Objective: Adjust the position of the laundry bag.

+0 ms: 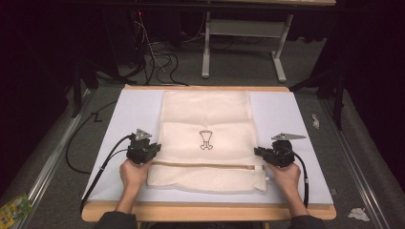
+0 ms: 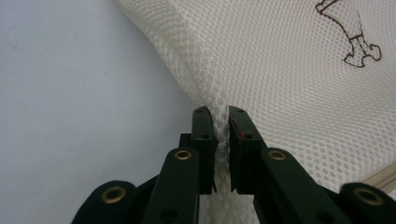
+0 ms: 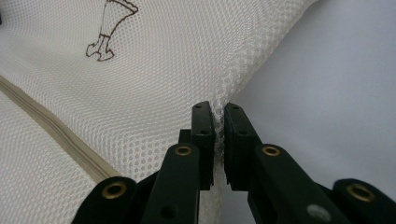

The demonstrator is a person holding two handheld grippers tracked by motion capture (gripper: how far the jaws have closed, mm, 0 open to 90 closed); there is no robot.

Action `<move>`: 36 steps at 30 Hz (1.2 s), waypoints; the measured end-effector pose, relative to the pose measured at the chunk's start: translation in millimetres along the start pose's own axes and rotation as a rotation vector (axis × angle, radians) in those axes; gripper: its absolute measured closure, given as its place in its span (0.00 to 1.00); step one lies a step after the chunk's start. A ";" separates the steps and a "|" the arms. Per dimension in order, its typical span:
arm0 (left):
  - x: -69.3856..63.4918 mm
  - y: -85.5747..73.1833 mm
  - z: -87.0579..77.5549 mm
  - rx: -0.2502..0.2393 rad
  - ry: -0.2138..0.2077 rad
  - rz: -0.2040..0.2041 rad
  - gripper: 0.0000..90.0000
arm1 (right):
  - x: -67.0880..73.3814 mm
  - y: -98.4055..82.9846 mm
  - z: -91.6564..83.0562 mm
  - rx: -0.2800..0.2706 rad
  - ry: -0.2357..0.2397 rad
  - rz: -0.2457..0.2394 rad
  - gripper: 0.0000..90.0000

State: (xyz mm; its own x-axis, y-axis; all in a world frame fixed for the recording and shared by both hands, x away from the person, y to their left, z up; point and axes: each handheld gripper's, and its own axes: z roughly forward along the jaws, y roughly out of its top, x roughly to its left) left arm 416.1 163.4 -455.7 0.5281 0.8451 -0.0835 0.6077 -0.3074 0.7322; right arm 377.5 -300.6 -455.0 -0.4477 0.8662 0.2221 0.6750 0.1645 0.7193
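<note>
A cream mesh bag (image 1: 205, 112) lies flat on a white mat (image 1: 129, 114), with a small brown drawing (image 1: 206, 139) at its middle and a beige zip (image 1: 205, 165) across its near part. My left gripper (image 1: 155, 149) is at the bag's left edge. In the left gripper view my left gripper (image 2: 222, 116) has its jaws pinched on a fold of the mesh (image 2: 289, 70). My right gripper (image 1: 258, 151) is at the bag's right edge. In the right gripper view my right gripper (image 3: 218, 112) has its jaws clamped on the mesh (image 3: 154, 79) beside the zip (image 3: 51, 135).
The mat covers a wooden table (image 1: 205, 211) with bare mat (image 1: 286, 114) on both sides of the bag. Beyond the far edge are floor cables (image 1: 157, 62) and a grey frame (image 1: 239, 28). A green packet (image 1: 14, 207) and crumpled paper (image 1: 358, 213) lie on the floor.
</note>
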 end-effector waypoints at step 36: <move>-1.4 -7.0 11.7 0.020 0.037 0.012 0.87 | -4.8 -3.6 13.9 0.004 -0.043 0.006 0.93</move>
State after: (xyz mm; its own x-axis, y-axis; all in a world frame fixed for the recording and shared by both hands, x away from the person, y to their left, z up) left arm 418.0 159.3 -468.6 0.5130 0.8569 -0.0492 0.6134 -0.3259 0.7194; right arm 385.4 -298.8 -467.8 -0.4183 0.8866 0.1975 0.6795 0.1612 0.7158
